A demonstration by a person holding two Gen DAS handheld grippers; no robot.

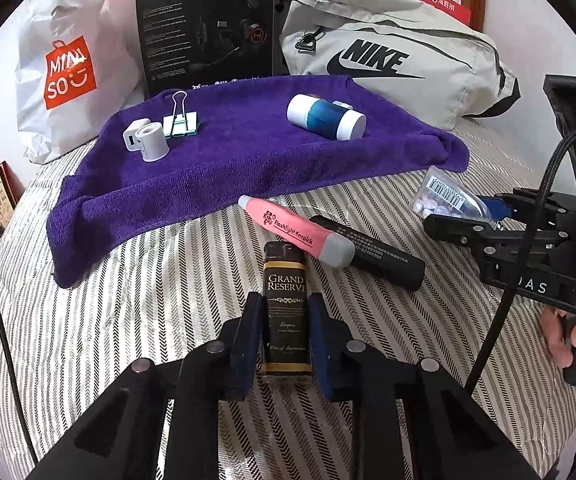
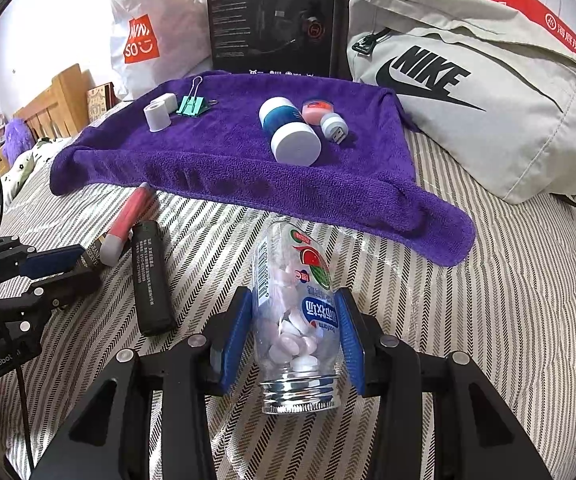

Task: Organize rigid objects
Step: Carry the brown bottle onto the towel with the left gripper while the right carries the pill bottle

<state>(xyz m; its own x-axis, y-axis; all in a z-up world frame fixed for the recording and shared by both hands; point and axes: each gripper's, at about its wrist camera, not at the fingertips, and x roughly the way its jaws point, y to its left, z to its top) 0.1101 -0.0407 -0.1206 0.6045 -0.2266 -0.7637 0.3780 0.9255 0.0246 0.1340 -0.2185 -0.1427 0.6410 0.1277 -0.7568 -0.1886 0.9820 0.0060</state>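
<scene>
Your left gripper (image 1: 283, 332) is squeezing the black Grand Reserve lighter (image 1: 286, 304), with one blue pad on each side of it, down low over the striped bed cover (image 1: 147, 300). Just past the lighter lies the pink flashlight earpick (image 1: 294, 230), and it leans on the long black stick (image 1: 372, 250) beside it. Farther back, the purple towel (image 1: 223, 168) holds a small white roll (image 1: 152, 142), a green binder clip (image 1: 181, 122) and a blue and white bottle (image 1: 325, 117). Over on the right, your right gripper (image 2: 294, 336) is clamped on the clear candy bottle (image 2: 296, 312). Its silver cap (image 2: 300, 394) points back at you. A grey Nike bag (image 2: 488, 92) sits behind the towel.
</scene>
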